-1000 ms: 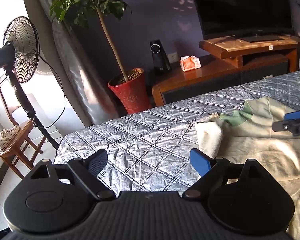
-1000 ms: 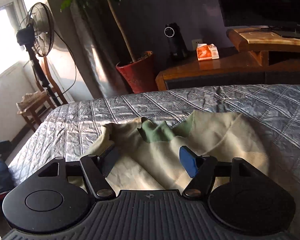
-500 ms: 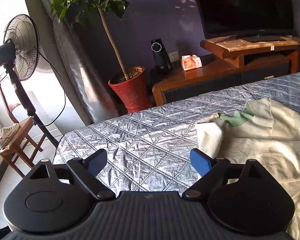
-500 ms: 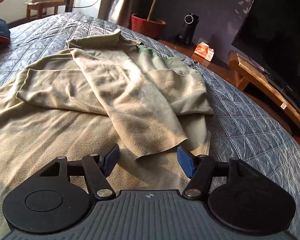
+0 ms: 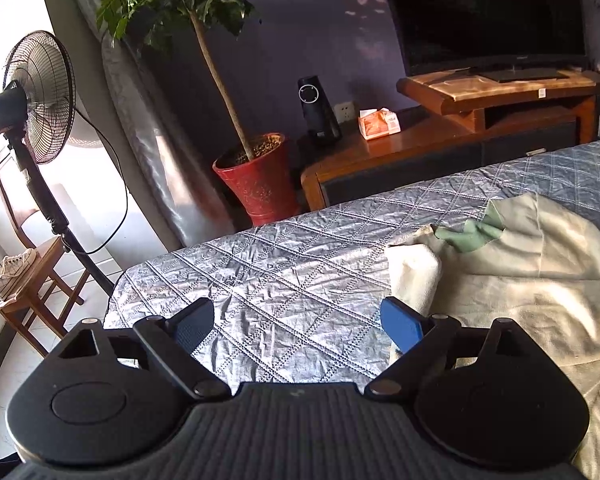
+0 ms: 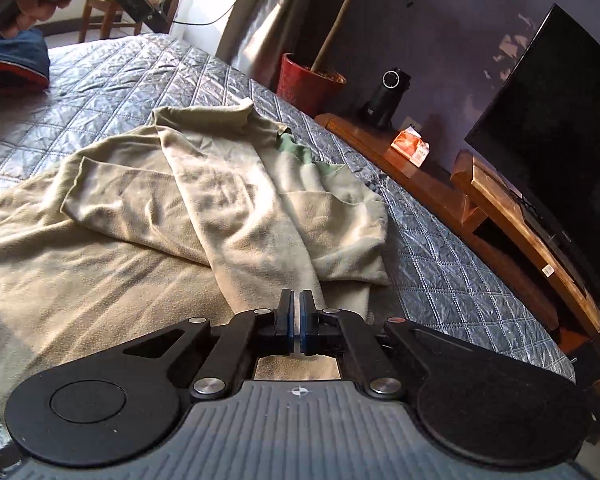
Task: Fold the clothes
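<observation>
Quilted bedspread (image 6: 148,80) bears the beige garment (image 6: 228,200); right gripper (image 6: 296,322) clamps its sleeve, left gripper (image 5: 300,320) gapes.

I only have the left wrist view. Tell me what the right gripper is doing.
Observer: The right gripper is shut at the end of a sleeve; the cloth looks pinched.
Operator: Describe how that sleeve lies.
Observer: It runs diagonally across the beige garment, over a second sleeve that is folded inward.
Operator: Report anything else on the bed.
Observer: A dark blue cloth with a red edge lies at the far side of the bed; I cannot tell what it is.
</observation>
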Motion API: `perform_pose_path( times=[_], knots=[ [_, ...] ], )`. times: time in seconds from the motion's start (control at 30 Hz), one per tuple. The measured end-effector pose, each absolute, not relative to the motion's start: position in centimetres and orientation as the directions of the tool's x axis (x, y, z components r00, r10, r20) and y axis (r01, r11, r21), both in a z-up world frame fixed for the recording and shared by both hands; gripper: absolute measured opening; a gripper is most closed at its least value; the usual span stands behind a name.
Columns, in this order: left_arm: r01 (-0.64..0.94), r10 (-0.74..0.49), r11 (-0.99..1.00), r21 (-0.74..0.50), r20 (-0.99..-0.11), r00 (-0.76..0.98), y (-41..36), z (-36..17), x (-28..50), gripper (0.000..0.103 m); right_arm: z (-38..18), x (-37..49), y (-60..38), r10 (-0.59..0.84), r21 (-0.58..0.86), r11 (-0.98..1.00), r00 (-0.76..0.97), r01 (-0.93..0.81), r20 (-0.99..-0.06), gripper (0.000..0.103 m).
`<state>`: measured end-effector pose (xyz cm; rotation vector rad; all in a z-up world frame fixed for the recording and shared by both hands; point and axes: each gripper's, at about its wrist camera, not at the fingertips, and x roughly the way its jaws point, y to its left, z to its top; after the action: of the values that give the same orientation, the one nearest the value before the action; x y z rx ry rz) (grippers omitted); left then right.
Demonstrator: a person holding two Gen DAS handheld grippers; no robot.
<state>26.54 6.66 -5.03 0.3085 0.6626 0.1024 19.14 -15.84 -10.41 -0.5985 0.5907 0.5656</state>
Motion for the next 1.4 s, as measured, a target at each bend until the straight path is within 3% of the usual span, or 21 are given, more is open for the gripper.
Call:
perform_pose_path(
  times=[0.07,0.1,0.13,0.17,0.2,0.3,0.47,0.57,0.6,0.73,0.9,1.0,1.13,1.3,1.4],
  knots=[
    [0.007,0.189,0.949,0.314,-0.589,0.786,6.6,-5.0,26.5,0.088,-9.5,20.1,-17.3,0.336,-0.206,0.796,0.698,-0.57,-0.633,0.011],
    [0.009,0.187,0.949,0.314,-0.589,0.786,6.5,-5.0,26.5,0.088,-9.4,21.3,-18.5,0.369,-0.066,0.849,0.676,-0.525,-0.638,0.033],
    [0.011,0.185,0.95,0.313,-0.589,0.787,6.5,-5.0,26.5,0.088,-9.6,22.6,-19.6,0.414,0.074,0.869,0.638,-0.49,-0.649,0.065],
    [0.012,0.183,0.95,0.313,-0.588,0.787,6.5,-5.0,26.4,0.088,-10.1,23.5,-19.9,0.424,0.105,0.87,0.624,-0.481,-0.656,0.074],
    [0.014,0.182,0.95,0.313,-0.589,0.787,6.5,-5.0,26.4,0.088,-10.5,24.1,-19.8,0.411,0.085,0.872,0.626,-0.483,-0.662,0.075],
    [0.017,0.18,0.95,0.313,-0.59,0.787,6.4,-5.1,26.5,0.088,-12.2,26.2,-19.4,0.387,0.031,0.859,0.608,-0.511,-0.693,0.071],
    [0.023,0.177,0.949,0.315,-0.591,0.787,6.0,-5.1,26.5,0.088,-15.2,28.5,-18.7,0.426,0.068,0.815,0.515,-0.575,-0.744,0.066],
    [0.029,0.175,0.948,0.318,-0.592,0.787,5.8,-5.2,26.5,0.088,-16.7,28.4,-18.5,0.438,0.072,0.795,0.489,-0.602,-0.754,0.031],
    [0.031,0.174,0.947,0.319,-0.592,0.787,5.7,-5.2,26.5,0.088,-16.6,28.3,-18.7,0.453,0.091,0.793,0.483,-0.602,-0.75,0.004],
    [0.037,0.172,0.946,0.323,-0.592,0.787,5.5,-5.2,26.5,0.088,-15.5,28.1,-19.5,0.501,0.164,0.797,0.484,-0.582,-0.717,0.003],
    [0.031,0.175,0.947,0.32,-0.594,0.785,5.7,-5.2,26.5,0.088,-10.7,26.0,-21.2,0.622,0.338,0.767,0.503,-0.545,-0.6,0.002],
    [0.034,0.173,0.947,0.32,-0.594,0.786,5.5,-5.2,26.5,0.088,-8.2,24.2,-21.5,0.628,0.326,0.764,0.526,-0.557,-0.573,0.003],
    [0.04,0.165,0.948,0.316,-0.595,0.787,5.3,-5.1,26.5,0.088,-8.3,23.7,-22.3,0.606,0.35,0.784,0.505,-0.513,-0.615,0.003],
    [0.041,0.161,0.949,0.312,-0.593,0.789,5.4,-5.0,26.3,0.089,-13.7,24.4,-23.6,0.523,0.368,0.838,0.402,-0.403,-0.752,0.003],
    [0.035,0.166,0.95,0.311,-0.596,0.786,5.6,-5.0,26.4,0.089,-15.1,23.2,-23.5,0.506,0.359,0.84,0.35,-0.407,-0.788,0.003]
  ],
)
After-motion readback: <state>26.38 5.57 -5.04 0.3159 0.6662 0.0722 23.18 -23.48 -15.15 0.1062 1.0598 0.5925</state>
